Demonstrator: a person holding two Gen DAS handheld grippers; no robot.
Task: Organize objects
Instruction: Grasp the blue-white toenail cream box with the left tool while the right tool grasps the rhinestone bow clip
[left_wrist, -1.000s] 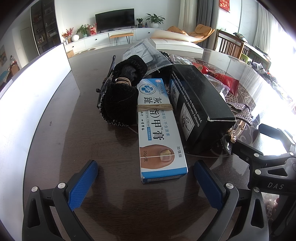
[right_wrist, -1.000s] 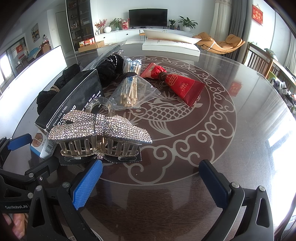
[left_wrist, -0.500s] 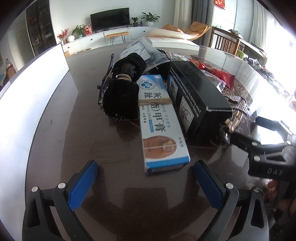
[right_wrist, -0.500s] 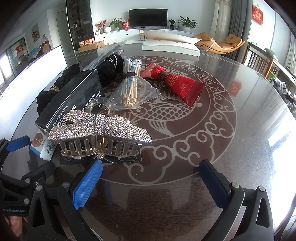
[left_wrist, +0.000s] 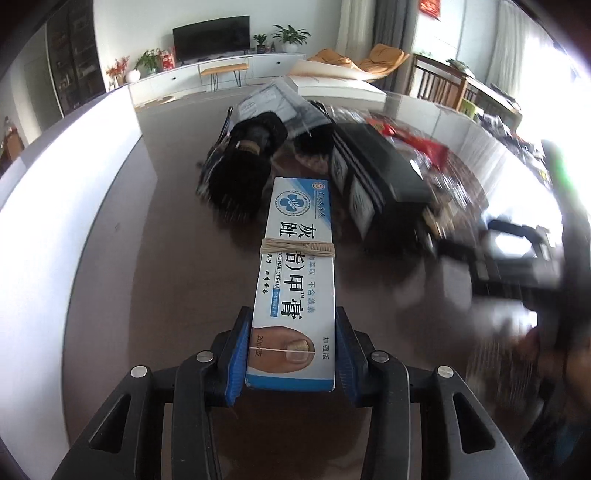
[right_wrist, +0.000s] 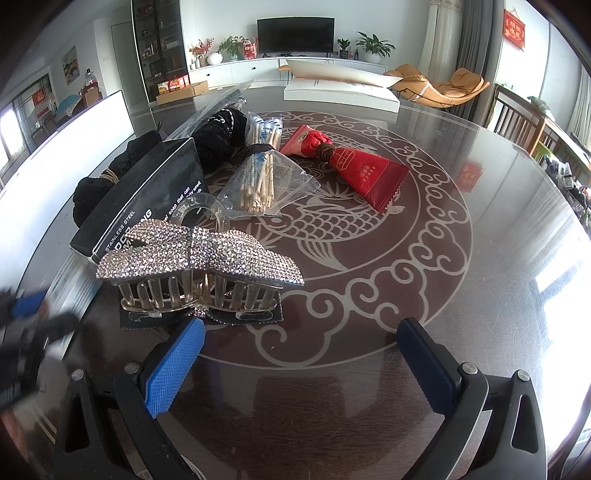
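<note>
Cream box (left_wrist: 297, 273) clamped between left gripper (left_wrist: 291, 354) pads, black bundle (left_wrist: 242, 173) ahead to its left, black box (left_wrist: 380, 173) ahead to its right. Hair claw (right_wrist: 199, 266) just ahead-left of open right gripper (right_wrist: 299, 363), black box behind it, stick bag (right_wrist: 262, 181) and red packet (right_wrist: 364, 170) farther right.

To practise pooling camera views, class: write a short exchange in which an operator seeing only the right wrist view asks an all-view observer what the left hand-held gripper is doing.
Operator: My view shows the left hand-held gripper only as a blur. Is it holding anything?
Observer: Yes, it is shut on the near end of a blue and white nail cream box.
Operator: Is anything bound around the box?
Observer: A rubber band wraps its middle.
</note>
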